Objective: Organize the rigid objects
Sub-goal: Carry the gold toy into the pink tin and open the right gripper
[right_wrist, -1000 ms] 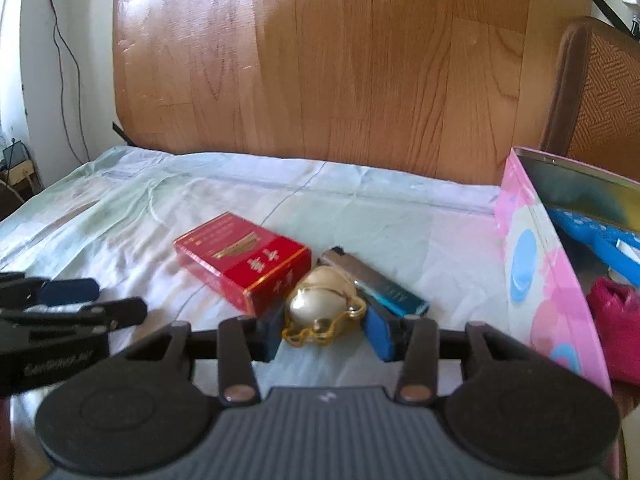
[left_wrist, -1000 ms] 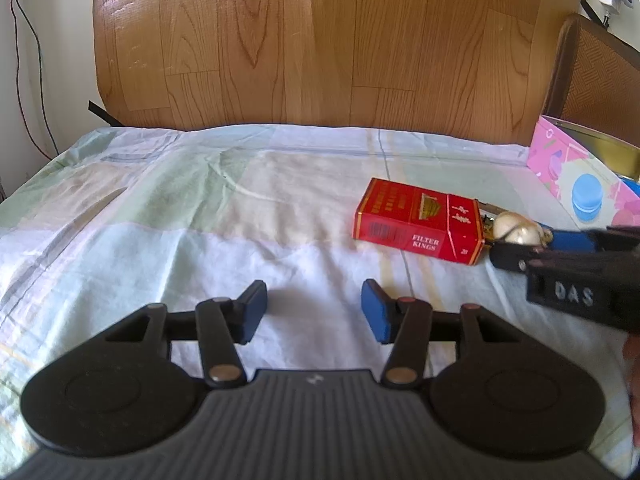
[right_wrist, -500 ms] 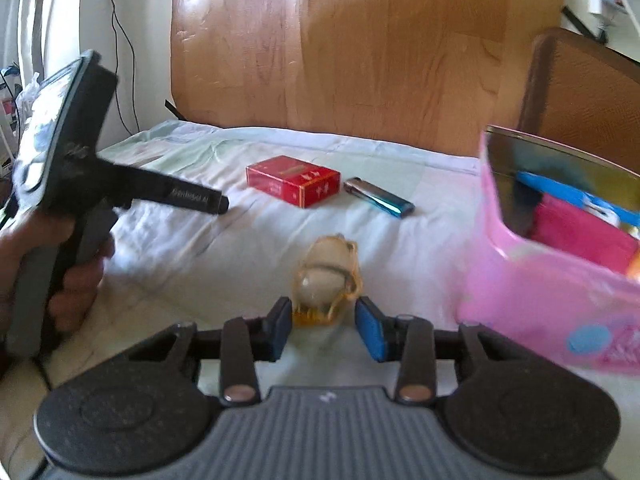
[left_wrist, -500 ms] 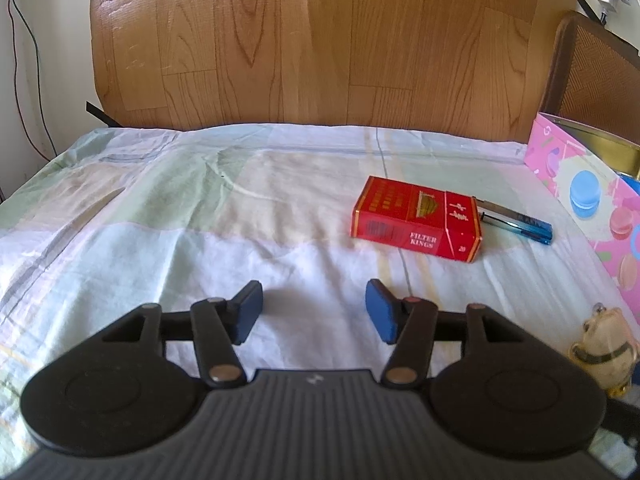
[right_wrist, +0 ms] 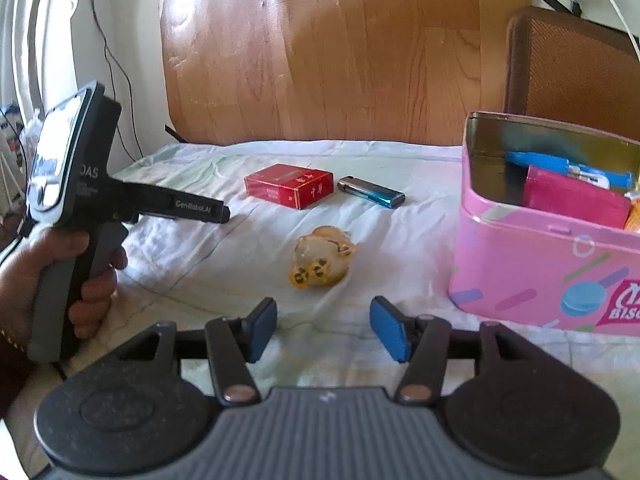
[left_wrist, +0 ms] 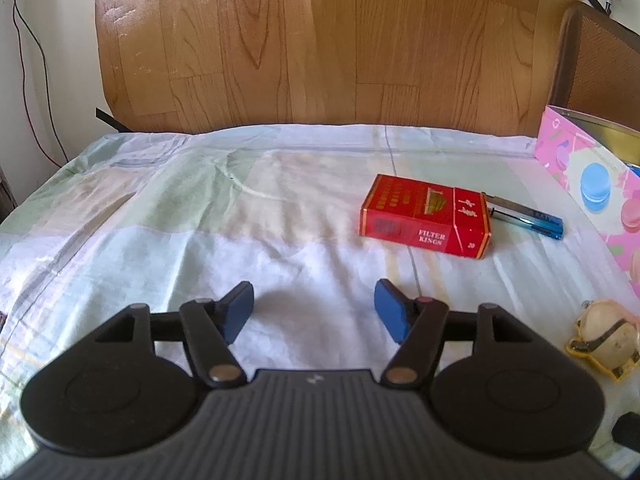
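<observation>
With both grippers' jaws opening on nothing, the right gripper [right_wrist: 323, 328] is best advanced toward twelve o'clock until the small gold figurine [right_wrist: 323, 262], lying on the sheet, is squarely straddled, the left gripper [left_wrist: 314, 312] kept clear.

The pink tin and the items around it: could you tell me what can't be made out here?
- Pink tin: its contents are half hidden by its wall in the right wrist view, and cut off by the right edge in both views.
- Lighter: its near end is behind the red pack in the left wrist view.
</observation>
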`<action>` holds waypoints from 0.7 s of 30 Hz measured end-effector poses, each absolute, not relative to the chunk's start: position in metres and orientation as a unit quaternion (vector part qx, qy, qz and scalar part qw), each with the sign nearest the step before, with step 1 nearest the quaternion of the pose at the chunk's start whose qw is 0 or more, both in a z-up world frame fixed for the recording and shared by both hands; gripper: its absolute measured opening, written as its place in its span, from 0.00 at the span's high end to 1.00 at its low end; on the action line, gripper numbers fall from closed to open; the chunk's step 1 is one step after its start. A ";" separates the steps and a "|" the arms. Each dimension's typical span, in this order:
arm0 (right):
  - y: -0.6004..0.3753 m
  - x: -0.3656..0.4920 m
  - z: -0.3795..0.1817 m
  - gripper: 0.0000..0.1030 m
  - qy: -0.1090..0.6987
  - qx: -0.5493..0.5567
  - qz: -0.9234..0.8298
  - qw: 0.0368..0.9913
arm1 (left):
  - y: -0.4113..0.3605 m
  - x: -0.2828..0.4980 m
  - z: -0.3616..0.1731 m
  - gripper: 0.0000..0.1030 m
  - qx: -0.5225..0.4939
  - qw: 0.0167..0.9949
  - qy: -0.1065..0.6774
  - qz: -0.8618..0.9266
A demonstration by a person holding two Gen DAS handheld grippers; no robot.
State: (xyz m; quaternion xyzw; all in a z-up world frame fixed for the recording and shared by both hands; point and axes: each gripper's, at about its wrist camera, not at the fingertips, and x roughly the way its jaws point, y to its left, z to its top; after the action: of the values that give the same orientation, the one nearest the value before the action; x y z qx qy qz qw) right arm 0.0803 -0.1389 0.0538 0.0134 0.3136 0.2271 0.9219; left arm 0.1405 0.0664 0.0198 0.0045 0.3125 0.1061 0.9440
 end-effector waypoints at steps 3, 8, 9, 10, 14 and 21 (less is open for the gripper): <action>-0.140 0.083 0.055 0.48 0.316 0.021 0.231 0.920 | 0.073 0.139 0.022 0.33 -0.023 0.944 0.319 0.081; -0.134 0.089 0.061 0.48 0.301 0.002 0.233 0.925 | 0.064 0.120 0.043 0.33 -0.097 0.945 0.306 -0.068; -0.132 0.091 0.062 0.48 0.298 -0.002 0.233 0.926 | 0.057 0.118 0.047 0.33 -0.096 0.943 0.303 -0.100; -0.130 0.094 0.063 0.48 0.296 -0.006 0.233 0.926 | 0.050 0.116 0.050 0.33 -0.094 0.940 0.302 -0.126; -0.124 0.104 0.063 0.46 0.296 -0.020 0.236 0.925 | 0.021 0.115 0.052 0.33 -0.074 0.928 0.310 -0.193; -0.117 0.120 0.053 0.59 0.317 -0.023 0.245 0.916 | 0.000 0.129 0.028 0.44 -0.100 0.901 0.357 -0.225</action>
State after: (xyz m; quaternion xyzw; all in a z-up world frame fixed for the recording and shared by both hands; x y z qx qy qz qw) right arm 0.1202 -0.1175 0.0533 -0.0230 0.3166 0.2448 0.9161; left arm 0.1295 0.0001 0.0282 -0.0997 0.3566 -0.2254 0.9011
